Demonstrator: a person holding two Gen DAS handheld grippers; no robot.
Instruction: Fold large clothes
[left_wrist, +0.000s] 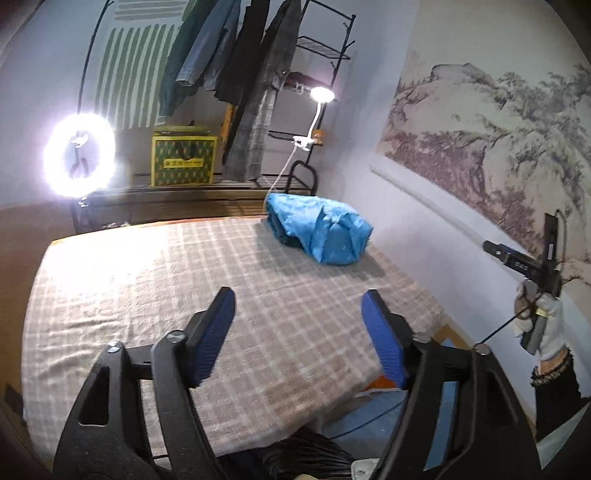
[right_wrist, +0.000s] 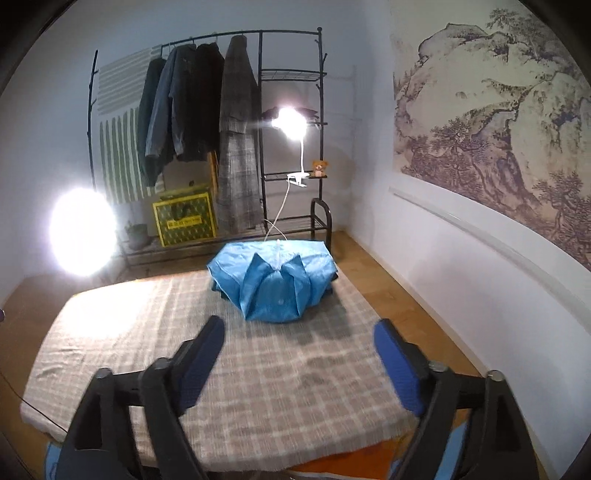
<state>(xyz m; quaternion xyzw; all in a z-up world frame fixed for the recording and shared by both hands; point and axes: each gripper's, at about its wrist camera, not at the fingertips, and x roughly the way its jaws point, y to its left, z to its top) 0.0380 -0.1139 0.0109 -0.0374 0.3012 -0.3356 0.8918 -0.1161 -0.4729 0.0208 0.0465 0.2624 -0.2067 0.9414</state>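
Observation:
A folded light-blue garment (left_wrist: 319, 230) (right_wrist: 275, 282) lies at the far end of the checked beige mat (left_wrist: 147, 280) (right_wrist: 258, 369), near the clothes rack. My left gripper (left_wrist: 297, 306) hangs open above the mat's near part, well short of the garment, with nothing between its blue pads. My right gripper (right_wrist: 299, 338) is open too, pointing straight at the garment from some way back and holding nothing. In the left wrist view a gloved hand carrying the right gripper's body (left_wrist: 539, 291) shows at the right edge.
A black clothes rack (right_wrist: 288, 122) with several hanging dark coats stands behind the mat. A ring light (left_wrist: 79, 155) glares at the left and a clip lamp (right_wrist: 291, 122) shines on the rack. A yellow-green box (right_wrist: 184, 219) sits under the coats. A wall mural (right_wrist: 491, 125) runs along the right.

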